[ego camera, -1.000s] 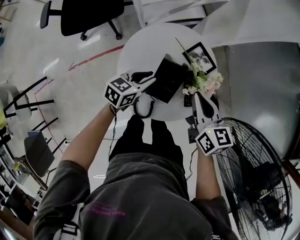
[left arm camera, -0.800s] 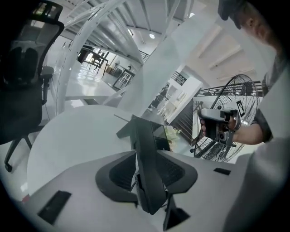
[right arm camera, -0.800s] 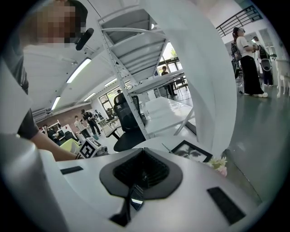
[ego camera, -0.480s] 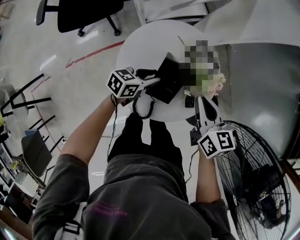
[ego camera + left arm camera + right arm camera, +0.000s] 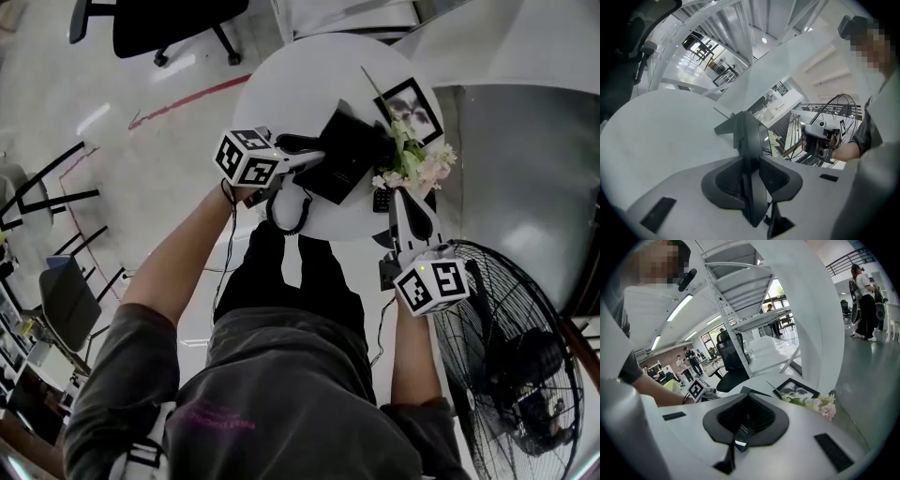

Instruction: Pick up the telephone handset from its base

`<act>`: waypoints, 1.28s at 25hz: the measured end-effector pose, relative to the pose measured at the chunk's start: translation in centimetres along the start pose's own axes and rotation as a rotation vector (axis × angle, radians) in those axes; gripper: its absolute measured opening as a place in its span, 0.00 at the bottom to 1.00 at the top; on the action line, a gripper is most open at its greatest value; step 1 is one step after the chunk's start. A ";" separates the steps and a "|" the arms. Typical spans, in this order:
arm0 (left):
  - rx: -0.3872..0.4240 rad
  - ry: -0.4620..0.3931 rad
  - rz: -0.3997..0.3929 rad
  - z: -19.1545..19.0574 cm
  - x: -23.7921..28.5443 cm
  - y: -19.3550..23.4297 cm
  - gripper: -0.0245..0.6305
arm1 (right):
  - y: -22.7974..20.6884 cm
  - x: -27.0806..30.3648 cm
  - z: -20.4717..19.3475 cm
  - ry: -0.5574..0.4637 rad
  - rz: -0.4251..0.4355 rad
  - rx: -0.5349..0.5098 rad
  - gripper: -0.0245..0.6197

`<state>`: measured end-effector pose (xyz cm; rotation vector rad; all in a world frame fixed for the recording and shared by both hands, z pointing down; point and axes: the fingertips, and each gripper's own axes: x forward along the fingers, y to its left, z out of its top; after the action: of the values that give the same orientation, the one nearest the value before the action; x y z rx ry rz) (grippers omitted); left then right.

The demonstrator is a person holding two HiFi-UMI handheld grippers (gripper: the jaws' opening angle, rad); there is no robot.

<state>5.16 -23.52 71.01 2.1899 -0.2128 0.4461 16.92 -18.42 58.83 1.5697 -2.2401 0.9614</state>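
On my head view the round white tabletop (image 5: 300,80) carries the black phone base (image 5: 342,155) near its middle. The telephone handset (image 5: 291,143) lies along the base's 9 o'clock edge and sits low against it, not raised clear. I have the left tool (image 5: 751,161) reaching in from 9 o'clock, marker cube trailing. Its jaws have just been closing. In the left gripper view a narrow black slab, which I take for the handset, stands upright between them, and both pads look pressed to its flanks. So I read that tool as gripping the handset.

The coiled cord (image 5: 286,211) loops over the tabletop rim at about 7 o'clock. A picture frame (image 5: 412,105) lies at 2 o'clock of the base, and a spray of pale flowers (image 5: 417,167) at 4 o'clock, just beside it.

My right tool (image 5: 748,399) hangs at the 5 o'clock rim, pointing toward the flowers, well apart from the handset. Its jaws are closed together. A small black labelled piece shows at their near end, and I cannot tell what it is. A floor fan (image 5: 511,356) stands off the tabletop at 4 o'clock.
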 end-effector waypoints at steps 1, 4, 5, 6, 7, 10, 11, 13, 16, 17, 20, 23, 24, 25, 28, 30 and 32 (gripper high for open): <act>-0.008 -0.003 -0.001 0.0 0.0 0.0 0.22 | 0.1 0.0 0.0 0.000 -0.001 0.000 0.07; -0.011 -0.003 0.005 0.0 -0.2 -0.2 0.20 | 0.2 -0.1 0.1 -0.005 -0.004 0.005 0.07; -0.012 -0.004 0.007 0.0 -0.2 -0.2 0.20 | 0.2 -0.2 0.2 -0.008 -0.004 0.007 0.07; -0.016 -0.007 0.010 0.0 -0.3 -0.3 0.19 | 0.3 -0.3 0.2 -0.011 -0.003 0.008 0.07; -0.020 -0.011 0.012 0.0 -0.4 -0.4 0.19 | 0.4 -0.4 0.3 -0.014 -0.003 0.008 0.07; -0.026 -0.028 0.015 0.1 -0.6 -0.6 0.18 | 0.5 -0.5 0.5 -0.023 -0.001 0.008 0.07; -0.026 -0.031 0.015 0.1 -0.7 -0.7 0.17 | 0.6 -0.5 0.5 -0.024 -0.001 0.008 0.07; -0.024 -0.034 0.017 0.1 -0.8 -0.9 0.17 | 0.8 -0.6 0.6 -0.025 -0.001 0.008 0.07; -0.013 -0.030 0.017 0.1 -1.0 -1.3 0.17 | 0.9 -0.7 0.6 -0.034 0.000 0.011 0.07; -0.007 -0.028 0.015 0.1 -1.1 -1.5 0.17 | 0.9 -0.8 0.7 -0.038 0.001 0.012 0.07; -0.007 -0.049 0.009 0.6 -1.7 -2.2 0.16 | 1.0 -1.1 1.1 -0.054 0.003 0.011 0.07; 0.002 -0.074 0.012 1.6 -2.5 -3.3 0.16 | 1.1 -1.5 1.8 -0.072 0.006 0.013 0.07; 0.010 -0.080 0.012 1.9 -2.9 -3.8 0.16 | 1.2 -1.7 2.1 -0.078 0.007 0.011 0.07; 0.019 -0.086 0.012 2.3 -3.2 -4.4 0.16 | 1.3 -1.9 2.4 -0.085 0.008 0.009 0.07; 0.050 -0.111 0.023 3.7 -4.7 -6.0 0.16 | 1.8 -2.3 3.8 -0.109 0.014 0.000 0.07; 0.070 -0.130 0.041 4.6 -5.7 -6.8 0.16 | 2.2 -2.7 4.9 -0.130 0.020 -0.009 0.07; 0.085 -0.151 0.059 5.4 -6.6 -7.5 0.16 | 2.6 -3.1 6.0 -0.152 0.026 -0.016 0.07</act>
<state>2.65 -23.24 59.89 2.3071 -0.3463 0.3277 16.85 -19.35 51.67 1.6620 -2.3682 0.8543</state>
